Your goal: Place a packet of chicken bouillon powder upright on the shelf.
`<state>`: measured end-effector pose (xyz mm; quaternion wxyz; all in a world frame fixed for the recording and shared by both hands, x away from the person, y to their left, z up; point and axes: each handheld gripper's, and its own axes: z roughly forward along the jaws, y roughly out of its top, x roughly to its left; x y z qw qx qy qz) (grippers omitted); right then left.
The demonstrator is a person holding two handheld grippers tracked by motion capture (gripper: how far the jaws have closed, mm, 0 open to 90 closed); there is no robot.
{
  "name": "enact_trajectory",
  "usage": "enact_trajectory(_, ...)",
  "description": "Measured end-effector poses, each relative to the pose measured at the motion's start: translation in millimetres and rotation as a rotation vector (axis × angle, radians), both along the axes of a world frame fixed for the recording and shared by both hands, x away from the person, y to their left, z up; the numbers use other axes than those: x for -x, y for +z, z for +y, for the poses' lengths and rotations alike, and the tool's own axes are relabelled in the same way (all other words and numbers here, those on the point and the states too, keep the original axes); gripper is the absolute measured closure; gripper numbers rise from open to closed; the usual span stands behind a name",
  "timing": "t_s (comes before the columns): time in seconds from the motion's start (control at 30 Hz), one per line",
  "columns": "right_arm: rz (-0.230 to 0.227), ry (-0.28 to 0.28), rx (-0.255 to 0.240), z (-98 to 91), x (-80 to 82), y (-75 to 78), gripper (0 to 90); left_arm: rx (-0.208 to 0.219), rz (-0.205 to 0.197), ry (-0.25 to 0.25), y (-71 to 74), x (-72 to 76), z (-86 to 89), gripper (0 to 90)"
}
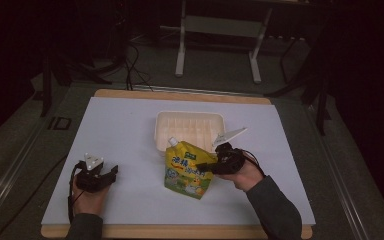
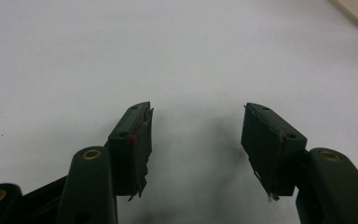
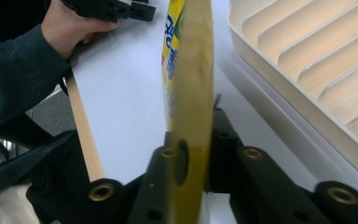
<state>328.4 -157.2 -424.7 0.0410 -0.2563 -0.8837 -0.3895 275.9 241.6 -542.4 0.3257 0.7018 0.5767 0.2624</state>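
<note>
A yellow spouted pouch [image 1: 187,170] with cartoon print stands upright on the white sheet, just in front of the tray. My right gripper [image 1: 209,167] comes at it from the right and is shut on its right edge. In the right gripper view the pouch [image 3: 191,70] is seen edge-on, pinched between the two black jaws of that gripper [image 3: 193,140]. My left gripper [image 1: 111,173] rests low at the sheet's left, apart from the pouch. Its jaws [image 2: 196,135] stand wide with only bare white sheet between them.
A cream ribbed tray [image 1: 190,114] lies behind the pouch and looks empty; its rim [image 3: 261,60] runs close by on the right of the right gripper view. The white sheet [image 1: 130,130] covers a wooden board. Dark floor, cables and a stand's legs lie beyond the table.
</note>
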Motion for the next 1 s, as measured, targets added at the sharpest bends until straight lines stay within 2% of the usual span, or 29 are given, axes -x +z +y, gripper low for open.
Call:
enact_trajectory(0.2,0.009,0.018,-0.008,2.3,4.6,1.6,89.0,0.000,-0.001,-0.001,0.0,0.1,-0.1,42.4)
enact_trajectory(0.4,0.055,0.012,-0.062,-0.7,4.7,0.0,89.6,-0.002,0.000,-0.001,0.0,0.0,-0.2,42.4)
enact_trajectory(0.6,0.096,-0.004,-0.171,-5.3,4.5,-1.3,90.0,-0.004,0.000,-0.002,-0.1,-0.1,-0.4,42.5)
enact_trajectory(0.8,0.088,-0.018,-0.223,-7.5,6.8,3.7,90.0,-0.005,0.000,-0.003,-0.1,-0.1,-0.1,42.4)
enact_trajectory(1.0,0.072,-0.049,-0.307,-10.6,6.5,12.6,90.0,-0.004,0.001,-0.002,0.0,-0.1,-0.1,42.4)
